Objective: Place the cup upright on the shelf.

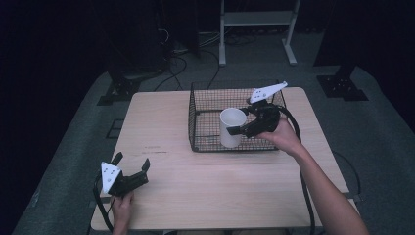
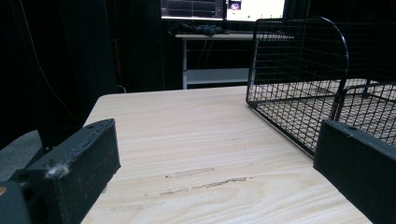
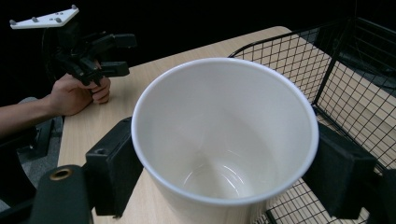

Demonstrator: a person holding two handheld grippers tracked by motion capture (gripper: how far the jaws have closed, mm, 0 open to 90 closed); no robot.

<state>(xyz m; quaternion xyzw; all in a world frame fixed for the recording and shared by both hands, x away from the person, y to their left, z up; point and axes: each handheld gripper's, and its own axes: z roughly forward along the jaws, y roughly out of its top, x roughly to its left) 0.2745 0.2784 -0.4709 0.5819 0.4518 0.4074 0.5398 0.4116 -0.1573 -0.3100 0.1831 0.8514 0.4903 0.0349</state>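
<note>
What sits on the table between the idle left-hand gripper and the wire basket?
Nothing: in the high view, bare wooden table separates the left gripper from the wire basket. The left gripper view shows the same bare wood.

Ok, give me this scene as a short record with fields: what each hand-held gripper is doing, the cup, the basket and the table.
right hand-held gripper: shut on the white cup, one jaw on each side of it
white cup: upright, empty, held at the front edge of the wire basket
wire basket: black mesh, on the far right part of the table
left hand-held gripper: open, nothing between its jaws, near the front left corner
table: light wood, faint scuff marks
</note>
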